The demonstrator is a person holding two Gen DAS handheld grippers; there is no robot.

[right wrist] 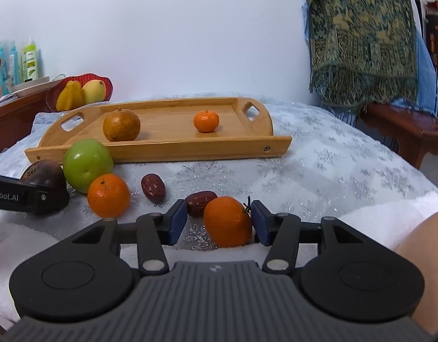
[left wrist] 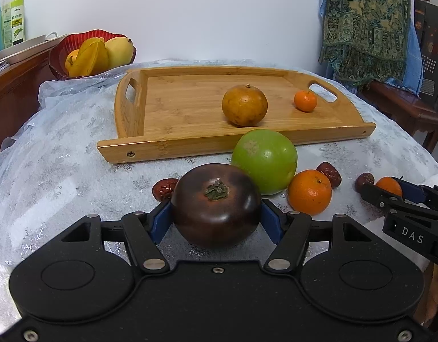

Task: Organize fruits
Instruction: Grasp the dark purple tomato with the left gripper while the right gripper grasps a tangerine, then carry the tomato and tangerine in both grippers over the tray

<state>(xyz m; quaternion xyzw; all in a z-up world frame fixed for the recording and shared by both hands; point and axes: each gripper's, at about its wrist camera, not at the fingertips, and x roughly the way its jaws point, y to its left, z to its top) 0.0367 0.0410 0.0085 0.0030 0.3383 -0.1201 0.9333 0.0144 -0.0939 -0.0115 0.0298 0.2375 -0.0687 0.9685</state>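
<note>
Between the blue pads of the left gripper point(left wrist: 216, 218), a dark persimmon point(left wrist: 216, 205) is clamped on both sides. The right gripper point(right wrist: 219, 222) is spread around a mandarin point(right wrist: 227, 221), touched by one pad only. Beyond the fingers, a green apple point(left wrist: 264, 161) and jujubes point(right wrist: 152, 187) are left on the cloth; farther off, the bamboo tray point(left wrist: 150, 145) is partly filled. A lift toward it is judged next.
</note>
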